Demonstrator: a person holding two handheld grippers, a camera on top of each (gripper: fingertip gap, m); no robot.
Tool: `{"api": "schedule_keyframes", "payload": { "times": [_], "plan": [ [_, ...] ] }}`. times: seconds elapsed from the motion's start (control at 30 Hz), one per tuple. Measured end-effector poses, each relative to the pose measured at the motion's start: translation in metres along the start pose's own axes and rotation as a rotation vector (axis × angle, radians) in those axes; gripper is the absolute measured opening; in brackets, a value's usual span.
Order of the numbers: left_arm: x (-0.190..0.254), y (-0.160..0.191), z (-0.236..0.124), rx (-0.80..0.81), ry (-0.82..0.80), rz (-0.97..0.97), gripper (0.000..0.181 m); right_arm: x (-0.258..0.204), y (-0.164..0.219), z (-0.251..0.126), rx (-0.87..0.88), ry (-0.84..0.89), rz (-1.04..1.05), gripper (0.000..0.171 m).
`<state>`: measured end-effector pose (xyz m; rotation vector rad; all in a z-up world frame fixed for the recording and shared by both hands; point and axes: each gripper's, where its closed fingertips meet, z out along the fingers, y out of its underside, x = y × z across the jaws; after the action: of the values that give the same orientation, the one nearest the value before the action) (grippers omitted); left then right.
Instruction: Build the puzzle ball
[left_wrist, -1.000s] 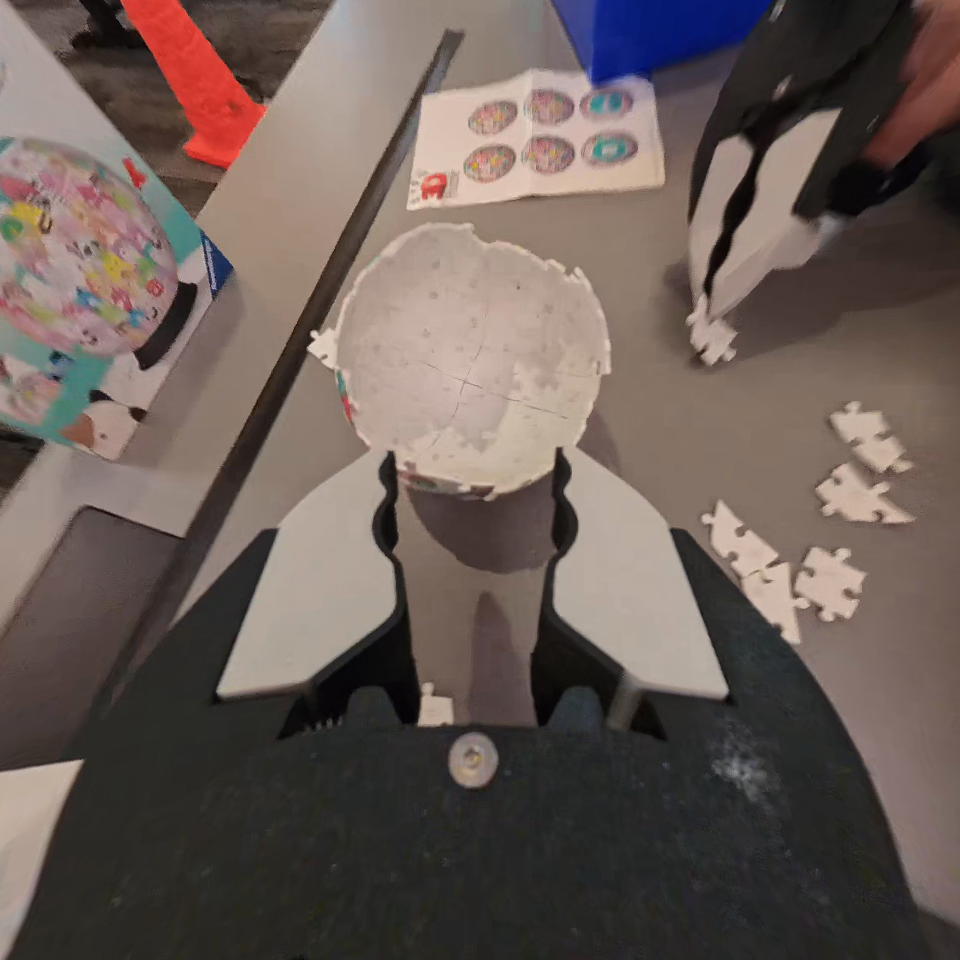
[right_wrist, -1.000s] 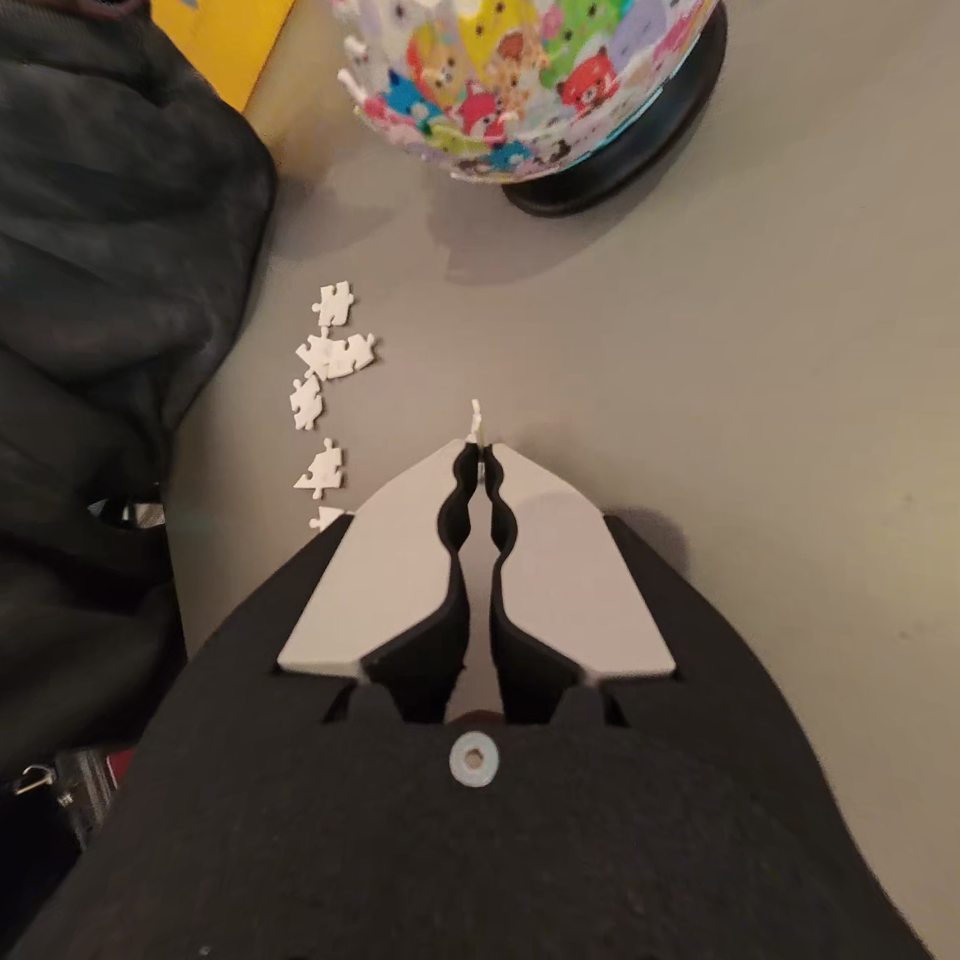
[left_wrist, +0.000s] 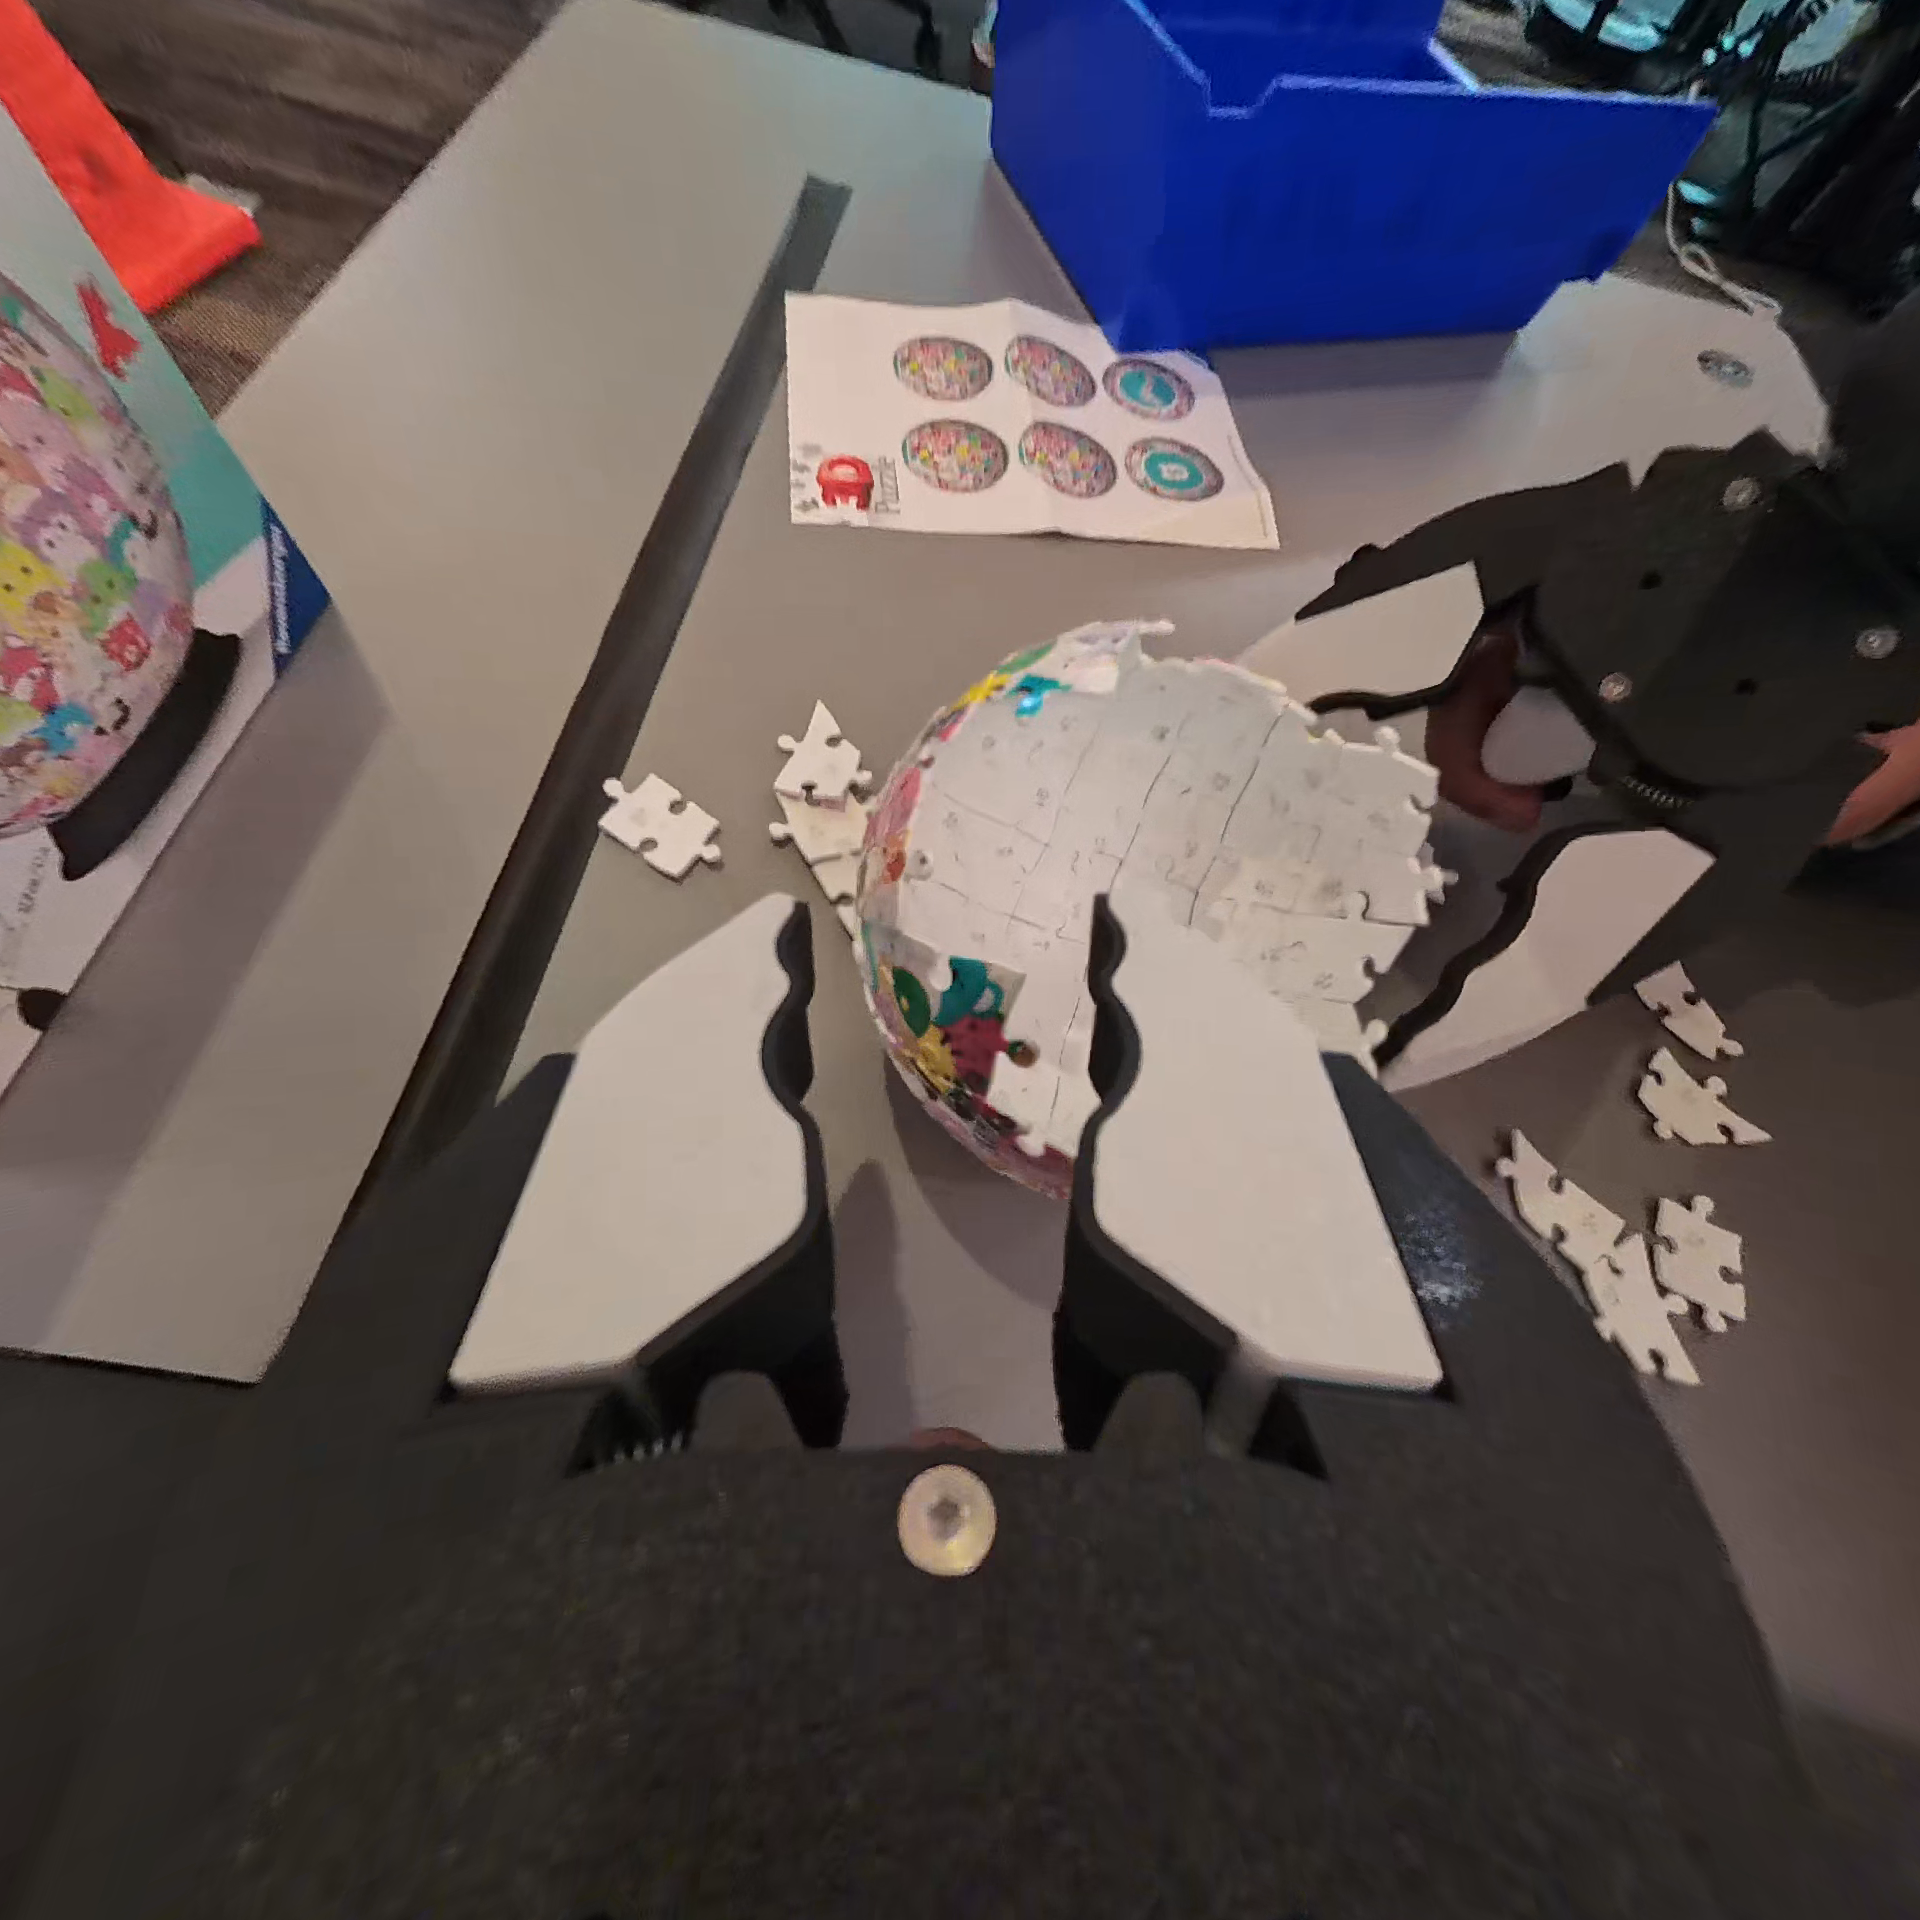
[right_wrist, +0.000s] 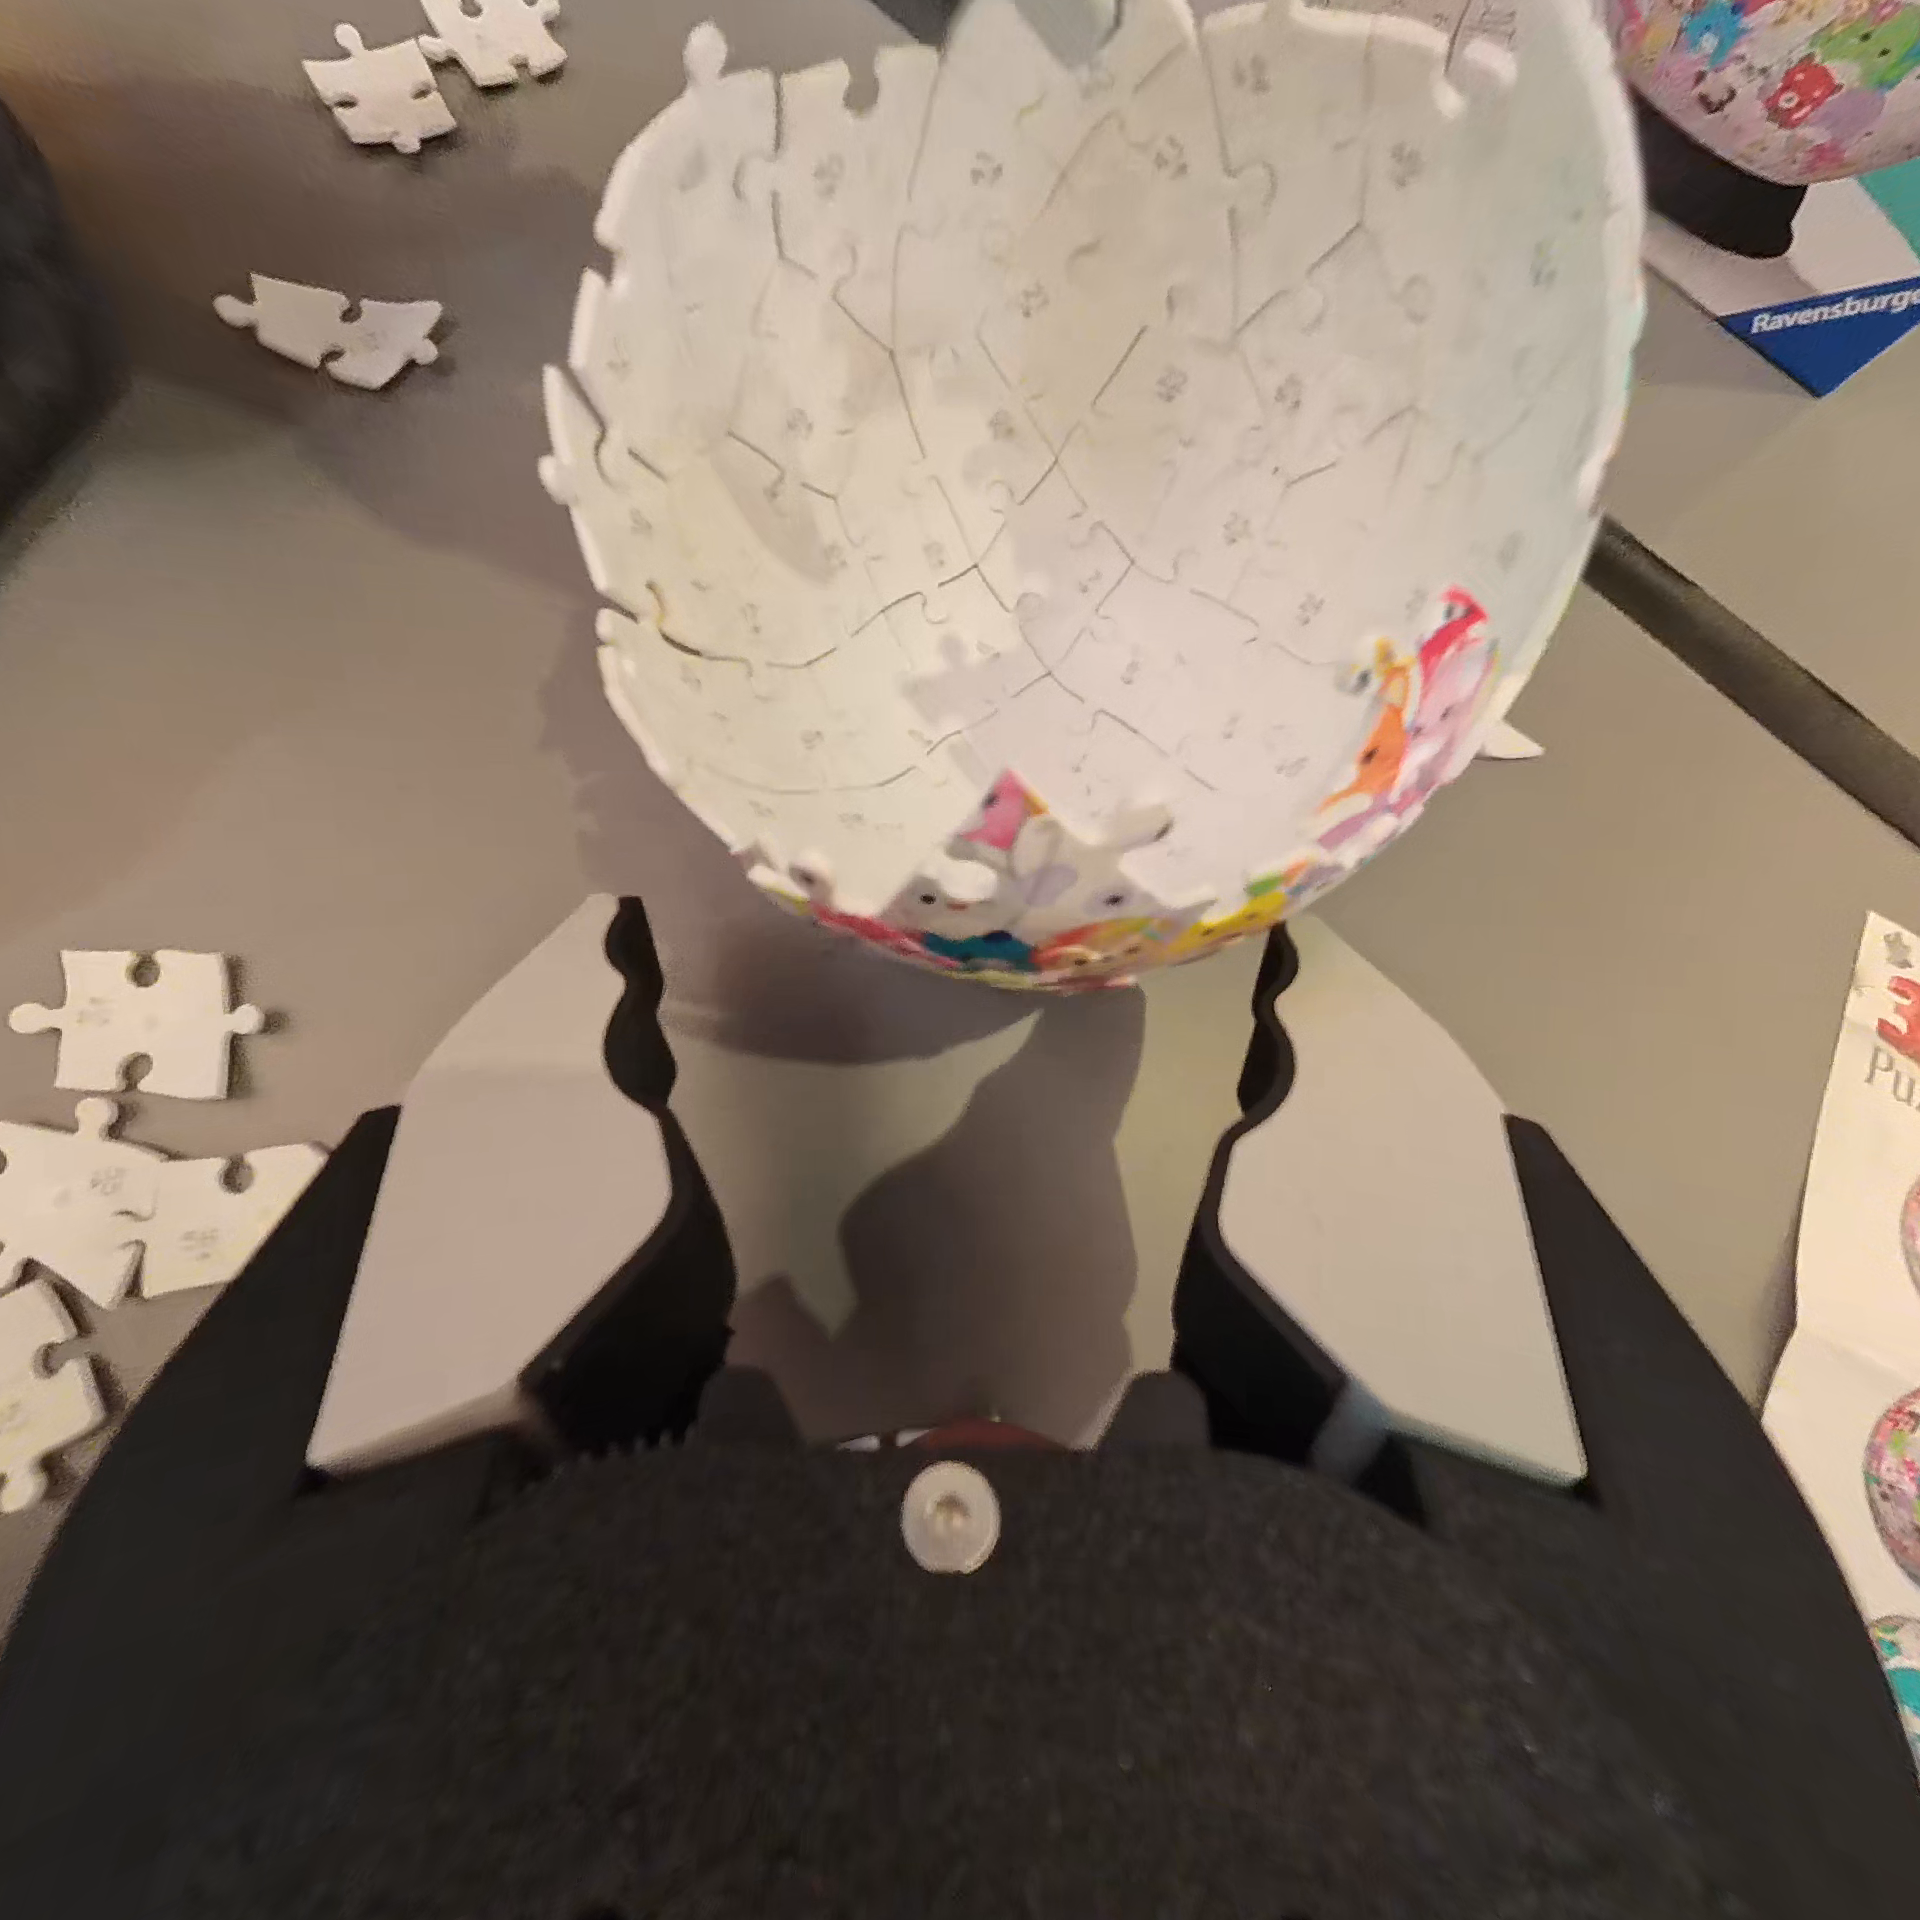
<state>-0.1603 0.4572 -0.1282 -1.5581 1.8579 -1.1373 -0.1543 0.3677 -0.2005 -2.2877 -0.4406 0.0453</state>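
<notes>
The half-built puzzle ball (left_wrist: 1143, 821) lies tipped on the grey table, white inside and colourful outside. Its open side faces my right gripper. My left gripper (left_wrist: 945, 920) is open; the ball's lower left part sits between its fingers, and the left finger (left_wrist: 707, 1091) stands clear of the ball. My right gripper (left_wrist: 1345, 831) is open wide at the ball's rim, holding nothing. In the right wrist view the ball (right_wrist: 1091, 468) fills the upper middle, just beyond my right gripper (right_wrist: 951, 925). Loose white pieces (left_wrist: 660, 826) (right_wrist: 145, 1023) lie around.
The puzzle box (left_wrist: 94, 623) (right_wrist: 1818, 312) stands on the left table. An instruction sheet (left_wrist: 1018, 426) (right_wrist: 1870, 1195) and a blue bin (left_wrist: 1299, 187) lie beyond the ball. A dark gap (left_wrist: 644, 623) splits the tables. More pieces (left_wrist: 1621, 1247) lie right. An orange cone (left_wrist: 104, 177) is on the floor.
The right gripper, shut on a small piece before, is now open and up against the ball. The ball has tipped from opening-up onto its side. The left gripper has opened wider.
</notes>
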Motion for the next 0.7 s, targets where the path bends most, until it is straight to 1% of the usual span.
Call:
{"api": "schedule_keyframes", "payload": {
  "times": [0.17, 0.2, 0.4, 0.57, 0.7],
  "plan": [
    [0.002, 0.006, 0.006, -0.086, 0.084, -0.013, 0.033, 0.010, -0.007, -0.007, -0.006, -0.003, -0.002, 0.101],
    [0.002, 0.007, 0.007, -0.094, 0.094, -0.022, 0.032, 0.013, -0.009, -0.009, -0.006, 0.004, -0.006, 0.100],
    [0.000, 0.009, 0.006, -0.096, 0.130, -0.087, 0.031, 0.019, -0.017, -0.012, -0.010, -0.011, -0.067, 0.096],
    [-0.001, 0.023, 0.008, -0.142, 0.160, -0.149, 0.032, 0.019, -0.024, -0.016, -0.015, -0.110, -0.085, 0.095],
    [0.005, 0.035, 0.006, -0.191, 0.231, -0.229, 0.042, 0.026, -0.032, -0.023, -0.025, -0.175, -0.117, 0.095]
  ]
}}
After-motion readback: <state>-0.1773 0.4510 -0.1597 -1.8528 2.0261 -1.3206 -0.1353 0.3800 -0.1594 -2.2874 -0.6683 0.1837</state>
